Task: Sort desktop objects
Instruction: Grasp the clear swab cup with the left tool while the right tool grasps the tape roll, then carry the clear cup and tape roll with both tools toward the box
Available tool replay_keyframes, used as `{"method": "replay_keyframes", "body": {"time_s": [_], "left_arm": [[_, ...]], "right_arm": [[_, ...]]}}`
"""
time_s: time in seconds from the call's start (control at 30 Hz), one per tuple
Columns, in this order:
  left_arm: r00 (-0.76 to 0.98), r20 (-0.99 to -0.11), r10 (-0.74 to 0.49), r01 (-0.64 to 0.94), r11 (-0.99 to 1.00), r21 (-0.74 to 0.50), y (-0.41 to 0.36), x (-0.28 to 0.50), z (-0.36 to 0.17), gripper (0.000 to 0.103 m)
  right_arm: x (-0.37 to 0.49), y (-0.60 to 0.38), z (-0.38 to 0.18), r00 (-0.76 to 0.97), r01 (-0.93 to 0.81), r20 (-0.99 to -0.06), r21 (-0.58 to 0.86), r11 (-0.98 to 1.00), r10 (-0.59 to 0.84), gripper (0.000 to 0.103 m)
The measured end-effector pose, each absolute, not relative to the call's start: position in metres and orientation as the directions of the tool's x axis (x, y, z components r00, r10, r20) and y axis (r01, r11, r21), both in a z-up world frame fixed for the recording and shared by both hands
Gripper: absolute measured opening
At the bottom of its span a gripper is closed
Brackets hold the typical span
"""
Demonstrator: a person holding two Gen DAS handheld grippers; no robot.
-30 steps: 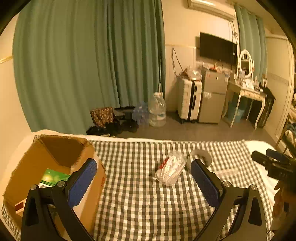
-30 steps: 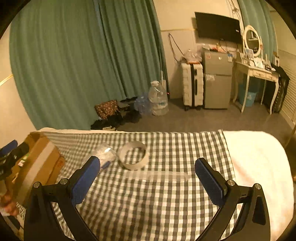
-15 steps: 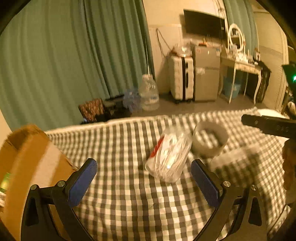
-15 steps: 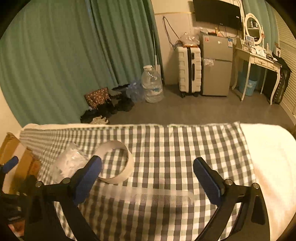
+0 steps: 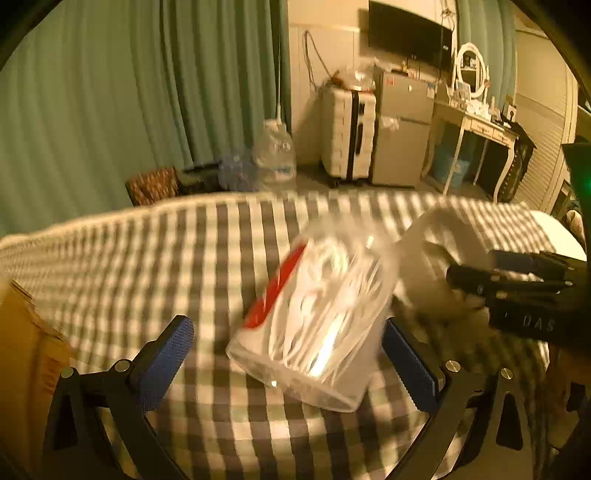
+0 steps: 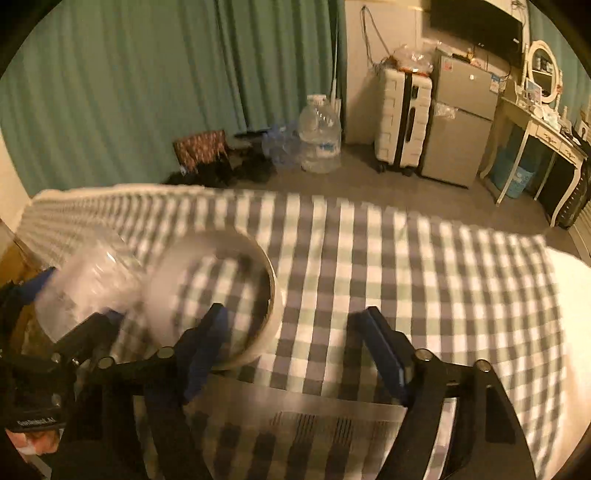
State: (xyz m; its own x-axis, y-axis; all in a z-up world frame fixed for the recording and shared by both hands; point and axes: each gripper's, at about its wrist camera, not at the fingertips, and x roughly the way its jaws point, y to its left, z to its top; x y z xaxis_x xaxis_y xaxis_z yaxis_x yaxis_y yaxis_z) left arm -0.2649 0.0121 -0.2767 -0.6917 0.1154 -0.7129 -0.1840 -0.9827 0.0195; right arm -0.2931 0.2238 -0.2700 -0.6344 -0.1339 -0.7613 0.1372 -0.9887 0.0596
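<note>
Left wrist view: left gripper point(image 5: 284, 354) w/ blue-padded fingers spread wide, nothing clamped. Between them, a clear plastic bag point(image 5: 317, 317) of white items w/ a red strip lies on the checked cloth point(image 5: 184, 266); bag looks closer to the rt finger, contact unclear due to blur. Just beyond the bag, toward the rt, a white tape ring point(image 5: 432, 251) sits on the cloth, blurred. Right gripper point(image 5: 517, 280) shows at the rt edge as a black body, next to the ring. At the lower-left edge, a corner of a cardboard box point(image 5: 22, 350).

Right wrist view: right gripper point(image 6: 295, 332) jaws apart, partly narrowed, holding nothing. Its left finger overlaps the near rim of the tape ring point(image 6: 221, 288); touching or not, can't tell. Rt finger is over bare cloth point(image 6: 406, 258). Under the gripper, near the cloth's front edge, a clear ruler point(image 6: 295, 424) lies flat, dark markings visible. Left of the ring, the plastic bag point(image 6: 88, 280), blurred, touching or nearly touching the ring. Left gripper point(image 6: 37, 354) appears at the lower-left edge beside the bag.

Bkgd beyond the cloth's far edge: green curtains point(image 6: 147, 74), a big water jug point(image 6: 319, 136) on the floor, white suitcase point(image 6: 402, 122), small grey fridge point(image 6: 458, 122), wall TV point(image 6: 476, 22), white dressing table point(image 6: 535, 122) w/ oval mirror.
</note>
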Motion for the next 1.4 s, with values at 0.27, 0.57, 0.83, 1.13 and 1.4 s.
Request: {"method": "replay_keyframes", "body": {"time_s": [0.27,0.57,0.83,1.13,1.4], "left_arm": [[-0.741,-0.650,0.168,-0.203,-0.979,-0.021,0.013,-0.261,-0.258,0.091],[-0.711,-0.670,0.214,-0.258,-0.966,-0.034,0.013,-0.253,-0.256,0.070],[-0.706,-0.674,0.219,-0.252,-0.966,-0.051,0.011,-0.236,-0.237,0.064],[-0.756,-0.622,0.202,-0.248,-0.969,-0.013,0.006,-0.195,-0.185,0.063],[-0.834,-0.512,0.206,-0.235,-0.972,-0.009,0.001,-0.147,-0.123,0.063]], "right_arm": [[-0.294,0.225,-0.273,-0.667,0.098,-0.738,0.047,-0.994,-0.101,0.044],[-0.294,0.223,-0.270,-0.661,0.093,-0.742,0.067,-0.993,-0.112,0.010],[-0.281,0.224,-0.249,-0.679,0.096,-0.724,0.078,-0.992,-0.123,0.005],[-0.246,0.224,-0.194,-0.748,0.116,-0.646,0.097,-0.988,-0.151,0.005],[-0.216,0.220,-0.130,-0.833,0.138,-0.526,0.098,-0.986,-0.169,0.005]]}}
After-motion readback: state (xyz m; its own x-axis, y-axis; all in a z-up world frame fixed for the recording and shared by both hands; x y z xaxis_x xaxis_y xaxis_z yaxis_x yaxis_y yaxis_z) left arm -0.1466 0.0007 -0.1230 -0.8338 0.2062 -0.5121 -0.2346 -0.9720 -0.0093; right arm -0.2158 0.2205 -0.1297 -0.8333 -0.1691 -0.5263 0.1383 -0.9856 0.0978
